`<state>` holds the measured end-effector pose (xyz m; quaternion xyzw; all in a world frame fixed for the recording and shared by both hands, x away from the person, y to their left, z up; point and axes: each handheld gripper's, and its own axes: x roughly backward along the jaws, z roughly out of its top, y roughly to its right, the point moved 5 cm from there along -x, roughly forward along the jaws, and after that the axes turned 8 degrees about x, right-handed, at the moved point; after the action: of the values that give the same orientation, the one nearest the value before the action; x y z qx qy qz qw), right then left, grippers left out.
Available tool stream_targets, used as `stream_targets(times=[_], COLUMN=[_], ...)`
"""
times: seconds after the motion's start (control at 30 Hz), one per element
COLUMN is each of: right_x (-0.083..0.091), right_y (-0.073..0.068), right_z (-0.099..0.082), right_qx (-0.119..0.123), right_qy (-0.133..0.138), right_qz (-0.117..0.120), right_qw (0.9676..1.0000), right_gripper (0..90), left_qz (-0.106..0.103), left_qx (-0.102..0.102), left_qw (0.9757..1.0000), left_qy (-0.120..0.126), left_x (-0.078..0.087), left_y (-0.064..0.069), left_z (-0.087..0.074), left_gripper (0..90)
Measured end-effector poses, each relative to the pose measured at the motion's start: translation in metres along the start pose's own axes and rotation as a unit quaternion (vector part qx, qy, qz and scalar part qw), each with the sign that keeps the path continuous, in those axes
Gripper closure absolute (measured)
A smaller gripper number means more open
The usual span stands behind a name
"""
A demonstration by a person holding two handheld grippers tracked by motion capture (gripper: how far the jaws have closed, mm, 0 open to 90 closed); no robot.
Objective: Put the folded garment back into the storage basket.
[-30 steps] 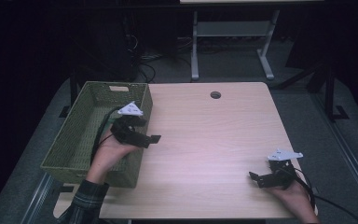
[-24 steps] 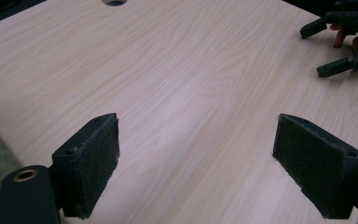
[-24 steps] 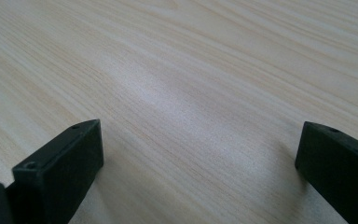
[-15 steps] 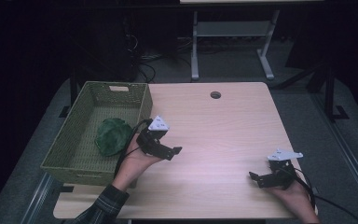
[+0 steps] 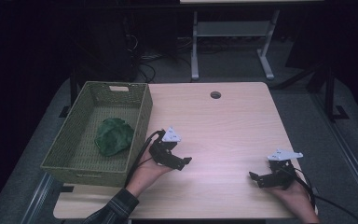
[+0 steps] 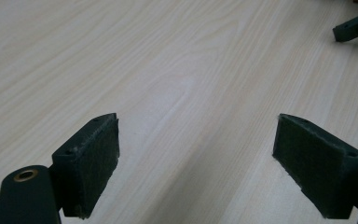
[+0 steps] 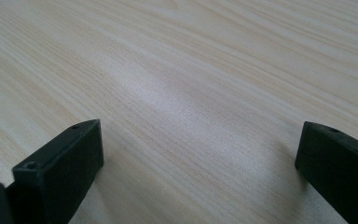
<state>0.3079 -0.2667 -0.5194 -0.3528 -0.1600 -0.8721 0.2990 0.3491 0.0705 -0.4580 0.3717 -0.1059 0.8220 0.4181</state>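
My left gripper [image 5: 176, 163] has pulled out of the basket to the desk [image 5: 223, 126], jaws spread, empty. One wicker basket [image 5: 70, 154] holds one green lump [image 5: 113, 136], probably cloth. Right gripper [image 5: 257, 179] rests spread, empty.

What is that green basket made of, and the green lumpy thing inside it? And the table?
The olive-green rectangular basket looks woven, maybe wicker or plastic cord: its walls show a tight criss-cross weave. The dark green crumpled lump looks like soft cloth, going by its folds, though that is uncertain. The pale table looks like wood or matte wood-look laminate, with grain lines.
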Motion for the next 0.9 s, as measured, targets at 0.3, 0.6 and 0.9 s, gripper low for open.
stream_targets(times=[0.3,0.6,0.9], right_x=[0.0,0.0,0.0], right_y=[0.0,0.0,0.0], right_z=[0.0,0.0,0.0], right_qx=[0.0,0.0,0.0], right_qy=[0.0,0.0,0.0], right_qz=[0.0,0.0,0.0], right_qw=[1.0,1.0,1.0], right_gripper=[0.6,0.6,0.6], left_qz=[0.02,0.024,0.014], left_qx=[-0.005,-0.016,-0.015], left_qw=[0.9997,0.9993,0.9998], left_qy=[-0.015,-0.025,0.004], left_x=[-0.023,-0.04,-0.04], left_y=[-0.008,-0.013,-0.015], left_z=[-0.018,-0.031,-0.036], left_gripper=[13.9,12.9,12.7])
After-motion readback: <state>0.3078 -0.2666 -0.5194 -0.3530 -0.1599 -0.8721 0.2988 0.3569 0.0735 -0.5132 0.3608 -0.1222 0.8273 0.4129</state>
